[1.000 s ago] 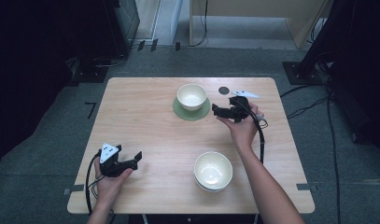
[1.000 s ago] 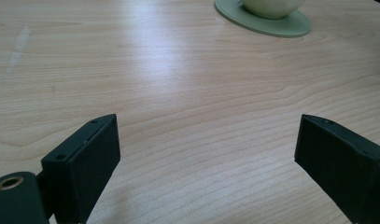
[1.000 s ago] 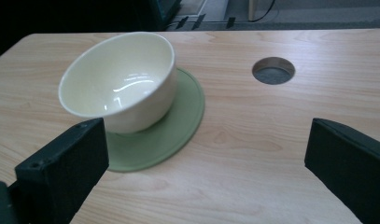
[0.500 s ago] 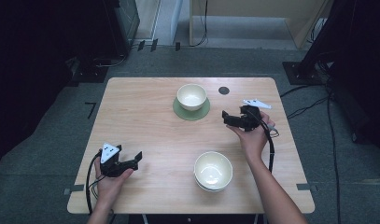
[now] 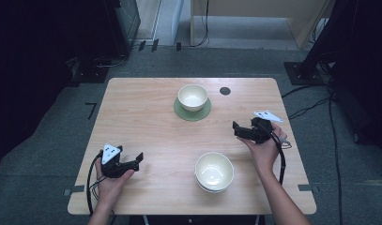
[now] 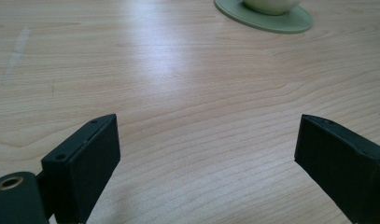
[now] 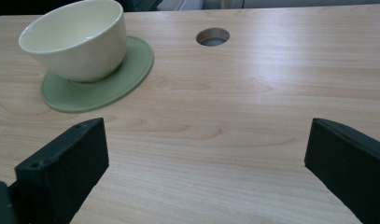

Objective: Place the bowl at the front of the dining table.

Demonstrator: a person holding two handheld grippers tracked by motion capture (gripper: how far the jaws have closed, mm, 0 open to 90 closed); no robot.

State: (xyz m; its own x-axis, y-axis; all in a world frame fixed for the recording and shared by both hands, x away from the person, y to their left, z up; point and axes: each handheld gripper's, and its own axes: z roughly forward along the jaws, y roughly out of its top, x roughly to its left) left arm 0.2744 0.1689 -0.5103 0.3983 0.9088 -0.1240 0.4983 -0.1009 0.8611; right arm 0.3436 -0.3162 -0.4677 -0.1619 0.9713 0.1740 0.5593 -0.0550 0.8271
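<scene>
The right gripper (image 5: 241, 131) is retreating, jaws wide and empty, toward four o'clock from the cup (image 5: 193, 97) (now seated on its coaster (image 5: 192, 112)); the left gripper (image 5: 132, 161) is idling open.

Overhead forward-down view; two low table-level views, sharing the green coaster (image 7: 96, 79).

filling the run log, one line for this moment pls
left tool: open, idle | right tool: open, empty | bowl: on green coaster | stacked bowls: near edge
</scene>
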